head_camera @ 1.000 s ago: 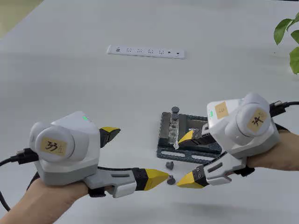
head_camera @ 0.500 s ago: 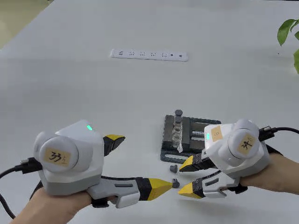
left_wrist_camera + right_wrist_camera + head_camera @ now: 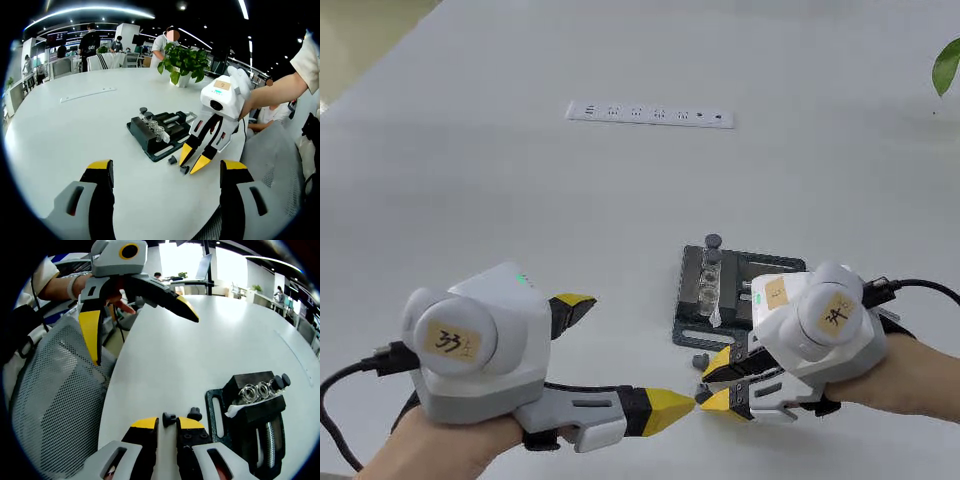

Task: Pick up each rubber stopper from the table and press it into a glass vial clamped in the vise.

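Hovering near-left in the head view, the left gripper (image 3: 640, 350) gapes wide and empty. The right gripper (image 3: 706, 389) sits narrow and low over the table (image 3: 620, 200), just near of the vise (image 3: 690, 310) holding glass vials (image 3: 708, 280).

Left gripper view: a rubber stopper (image 3: 184, 169) lies at the right gripper's tips.

Right gripper view: that stopper sits between the narrow jaws; whether they touch it I cannot tell. Likely light, squashy and grippy, so pinch gently across its sides.
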Demonstrator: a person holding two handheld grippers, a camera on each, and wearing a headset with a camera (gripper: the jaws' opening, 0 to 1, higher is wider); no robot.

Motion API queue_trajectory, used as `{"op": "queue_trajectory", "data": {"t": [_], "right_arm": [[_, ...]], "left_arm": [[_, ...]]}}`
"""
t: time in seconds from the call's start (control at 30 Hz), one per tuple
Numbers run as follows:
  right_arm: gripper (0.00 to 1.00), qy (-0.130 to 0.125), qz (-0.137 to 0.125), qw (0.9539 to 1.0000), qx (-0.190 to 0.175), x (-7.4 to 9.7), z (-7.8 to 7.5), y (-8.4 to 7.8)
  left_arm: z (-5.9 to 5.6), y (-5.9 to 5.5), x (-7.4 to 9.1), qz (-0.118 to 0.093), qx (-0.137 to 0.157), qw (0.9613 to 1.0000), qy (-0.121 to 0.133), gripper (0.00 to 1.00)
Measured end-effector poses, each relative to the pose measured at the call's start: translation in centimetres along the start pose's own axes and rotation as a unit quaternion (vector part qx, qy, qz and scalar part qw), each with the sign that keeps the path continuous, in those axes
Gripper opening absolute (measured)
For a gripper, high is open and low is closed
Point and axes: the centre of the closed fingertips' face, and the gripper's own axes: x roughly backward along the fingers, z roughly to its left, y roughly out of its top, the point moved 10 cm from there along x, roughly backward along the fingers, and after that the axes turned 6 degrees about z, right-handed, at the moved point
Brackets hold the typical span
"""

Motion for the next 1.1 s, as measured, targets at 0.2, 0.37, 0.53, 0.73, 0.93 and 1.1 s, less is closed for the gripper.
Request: {"op": "queue_trajectory", "data": {"t": [0.2, 0.37, 0.53, 0.73, 0.93, 1.1], "right_arm": [[0.09, 0.001, 0.001, 1.0, -0.003, -0.1, -0.1, -0.1], [0.06, 0.001, -0.002, 1.0, -0.009, -0.3, -0.1, -0.1], [0.05, 0.008, -0.01, 0.9981, -0.06, -0.2, -0.3, -0.1], [0.05, 0.031, -0.064, 0.9866, -0.147, 1.3, -0.4, 0.1], [0.05, 0.059, -0.135, 0.96, -0.238, 3.8, -0.6, 0.9], [0.05, 0.094, -0.204, 0.9216, -0.317, 6.3, -1.0, 1.5]], "left_arm": [[0.1, -0.2, 0.0, 0.0, 0.001, 1.0, 0.0, 0.86], [-0.1, 0.1, -0.1, -0.002, 0.0, 1.0, 0.001, 0.86], [-0.3, 0.2, -0.1, -0.002, -0.004, 1.0, 0.0, 0.86], [-0.6, 0.5, -0.1, -0.01, -0.013, 0.9999, -0.004, 0.84], [-1.3, 1.4, -0.1, -0.039, -0.048, 0.9979, -0.018, 0.78], [-1.6, 2.8, 0.2, -0.061, -0.098, 0.993, -0.027, 0.72]]}}
